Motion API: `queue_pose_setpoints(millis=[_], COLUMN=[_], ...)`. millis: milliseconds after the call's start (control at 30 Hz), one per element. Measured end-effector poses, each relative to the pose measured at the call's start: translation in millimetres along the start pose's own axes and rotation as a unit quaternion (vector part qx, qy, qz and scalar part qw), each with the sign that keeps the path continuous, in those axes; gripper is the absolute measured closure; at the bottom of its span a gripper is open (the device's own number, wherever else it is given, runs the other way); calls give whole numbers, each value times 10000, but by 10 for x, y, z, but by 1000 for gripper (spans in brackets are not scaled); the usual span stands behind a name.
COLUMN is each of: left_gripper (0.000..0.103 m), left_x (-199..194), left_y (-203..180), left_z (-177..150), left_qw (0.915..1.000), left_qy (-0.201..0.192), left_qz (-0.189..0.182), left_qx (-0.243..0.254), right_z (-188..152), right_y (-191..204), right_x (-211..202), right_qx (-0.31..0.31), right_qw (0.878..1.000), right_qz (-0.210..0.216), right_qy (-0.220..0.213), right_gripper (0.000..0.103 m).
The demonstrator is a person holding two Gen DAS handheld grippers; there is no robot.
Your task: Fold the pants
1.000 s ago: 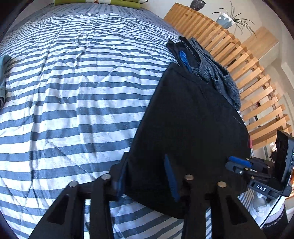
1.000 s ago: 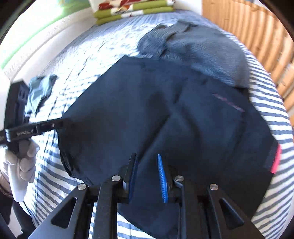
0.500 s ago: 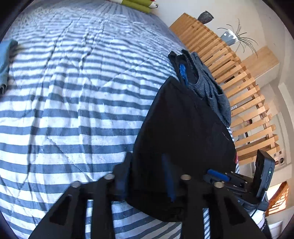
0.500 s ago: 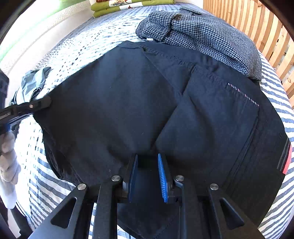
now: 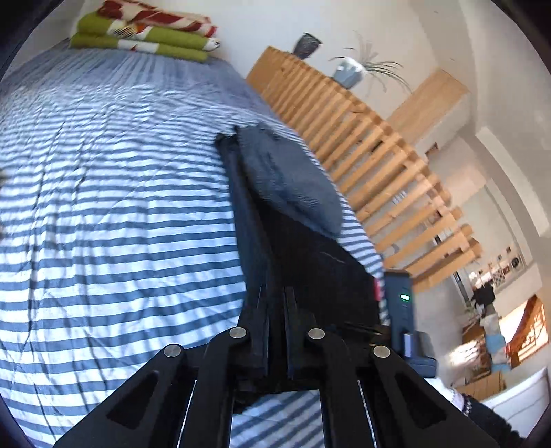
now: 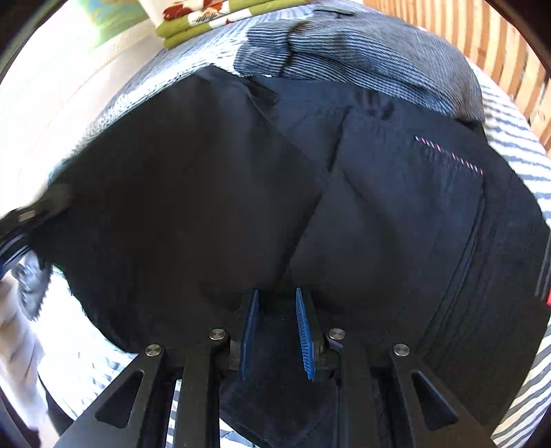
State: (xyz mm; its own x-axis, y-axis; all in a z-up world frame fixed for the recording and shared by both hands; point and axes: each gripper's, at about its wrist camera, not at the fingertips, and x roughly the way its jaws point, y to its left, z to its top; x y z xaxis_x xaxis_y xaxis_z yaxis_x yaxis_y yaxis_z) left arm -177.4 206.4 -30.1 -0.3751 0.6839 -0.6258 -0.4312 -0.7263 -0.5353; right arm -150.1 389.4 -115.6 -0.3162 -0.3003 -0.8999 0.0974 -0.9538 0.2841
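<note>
Dark navy pants (image 6: 206, 193) lie spread on the striped bed. My left gripper (image 5: 275, 310) is shut on their left edge, and the fabric (image 5: 310, 262) rises from the bedspread up into its jaws as a lifted fold. From the right wrist view, that gripper (image 6: 38, 210) sits blurred at the pants' far left edge. My right gripper (image 6: 275, 310) points steeply down at the near middle of the pants. It is open, its blue pads (image 6: 304, 331) stand a little apart, and cloth lies under the tips with none pinched between them.
A grey houndstooth garment (image 5: 292, 182) lies on the bed touching the pants' far end. Folded green and red blankets (image 5: 144, 31) sit at the head of the striped bedspread (image 5: 103, 206). A wooden slat rail (image 5: 378, 155) runs along the right side.
My left gripper closed on the pants' edge and rose, lifting the fabric off the bed. My right gripper dropped closer to the pants, its gap unchanged.
</note>
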Motion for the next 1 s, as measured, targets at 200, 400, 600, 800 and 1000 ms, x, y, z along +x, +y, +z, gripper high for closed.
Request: queue_pose_setpoints(millis=[200,400,600,800,1000], left_gripper=[98,98,98,98,98], left_x=[352,1148,1761,1992,2096], left_y=[-1171,-1860,-2094,-2316,-2484], left_z=[-215,-653,-1018,-1168,-1243], left_qw=[9936,9822,9761,9706,9639], left_qy=[298,970,1445,1610,1780], left_qz=[-576,-858,-552,-492,-445], left_qx=[925,1358,1526,1721,1931], right_z=[-71,-392,-458,-421,-320], right_y=[-438,-1436,-1977,-2136,-1946], right_x=[-218,-781,-1175,-1296,-1197], right_qx=[781,1853,2171,1972,1748], right_qw=[9945,9747,9648,9720,9776], right_qz=[688,1007,888,408,-354], right_qy=[-141,-736,-1189,-1211,-1119], right_gripper=[82,82,79,78,78])
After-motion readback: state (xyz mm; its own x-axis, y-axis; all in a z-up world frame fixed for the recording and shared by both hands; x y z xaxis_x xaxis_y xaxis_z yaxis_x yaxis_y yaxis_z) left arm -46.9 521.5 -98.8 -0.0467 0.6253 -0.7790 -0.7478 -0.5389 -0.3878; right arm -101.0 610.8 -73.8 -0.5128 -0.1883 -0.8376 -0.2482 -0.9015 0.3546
